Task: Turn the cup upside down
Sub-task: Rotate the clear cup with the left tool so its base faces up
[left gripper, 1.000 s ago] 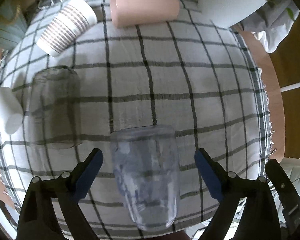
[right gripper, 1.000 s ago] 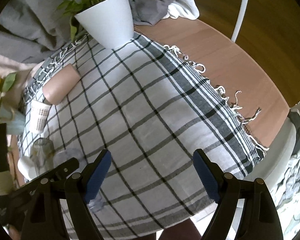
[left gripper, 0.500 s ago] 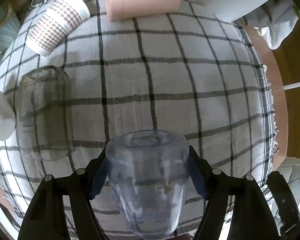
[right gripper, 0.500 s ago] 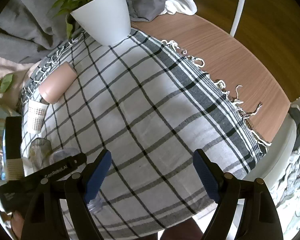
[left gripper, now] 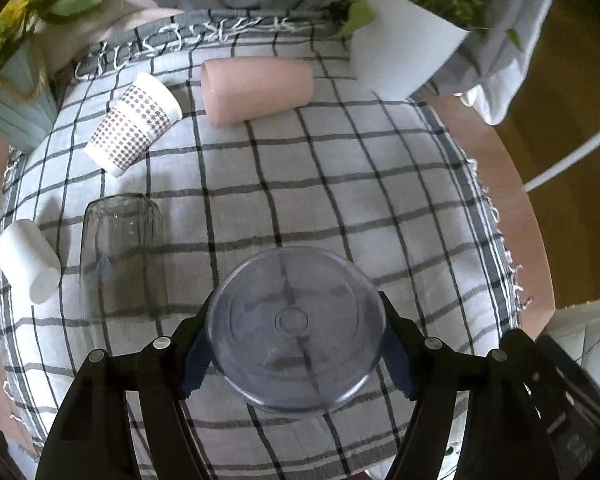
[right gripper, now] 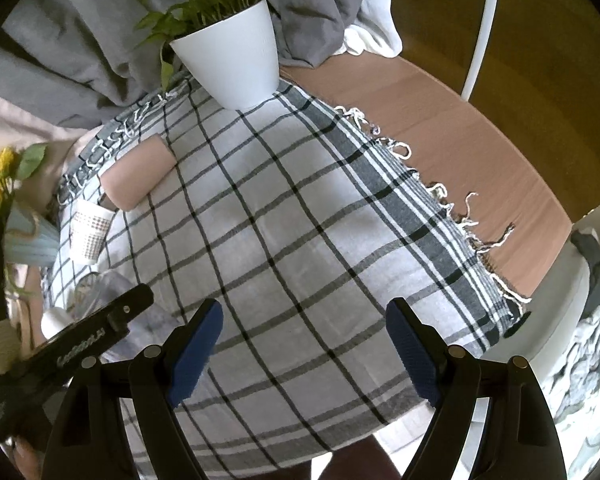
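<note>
Left hand-held gripper (left gripper: pixel 296 350) clamped on the clear plastic cup (left gripper: pixel 296 330), blue pads against both sides, circular base facing the camera, held over the checked tablecloth (left gripper: pixel 340 184) on the bench; right hand-held gripper (right gripper: pixel 302 346) wide open, holding nothing, above bare cloth. Lying on the cloth: pink cup (left gripper: pixel 256 90), patterned paper cup (left gripper: pixel 134 130), clear glass (left gripper: pixel 122 256), white cup (left gripper: pixel 28 266); white plant pot (right gripper: pixel 232 64) at far edge.
</note>
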Motion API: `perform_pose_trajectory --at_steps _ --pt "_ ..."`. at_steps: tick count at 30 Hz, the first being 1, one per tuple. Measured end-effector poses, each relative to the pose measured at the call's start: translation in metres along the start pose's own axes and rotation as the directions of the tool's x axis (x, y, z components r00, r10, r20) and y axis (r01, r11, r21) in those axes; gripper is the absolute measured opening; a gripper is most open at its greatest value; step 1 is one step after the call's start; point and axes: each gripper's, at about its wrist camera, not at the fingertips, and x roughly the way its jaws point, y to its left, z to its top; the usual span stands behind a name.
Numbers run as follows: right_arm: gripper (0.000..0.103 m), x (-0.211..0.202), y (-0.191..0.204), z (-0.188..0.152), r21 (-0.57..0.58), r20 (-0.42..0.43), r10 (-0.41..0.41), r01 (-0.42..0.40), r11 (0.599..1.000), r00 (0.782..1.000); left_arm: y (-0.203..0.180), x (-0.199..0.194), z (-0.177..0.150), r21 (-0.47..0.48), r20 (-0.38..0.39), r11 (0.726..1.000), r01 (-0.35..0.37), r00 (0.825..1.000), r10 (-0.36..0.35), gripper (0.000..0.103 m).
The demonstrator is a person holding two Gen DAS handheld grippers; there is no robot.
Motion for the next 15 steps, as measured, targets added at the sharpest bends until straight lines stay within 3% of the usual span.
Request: perform_pose_trajectory --at_steps 15 --pt "0.084 0.002 -0.018 -0.028 -0.003 -0.037 -0.037 0.037 0.999 0.999 -0.012 -0.006 -0.026 0.056 0.011 0.998 -0.024 1.0 0.023 0.072"
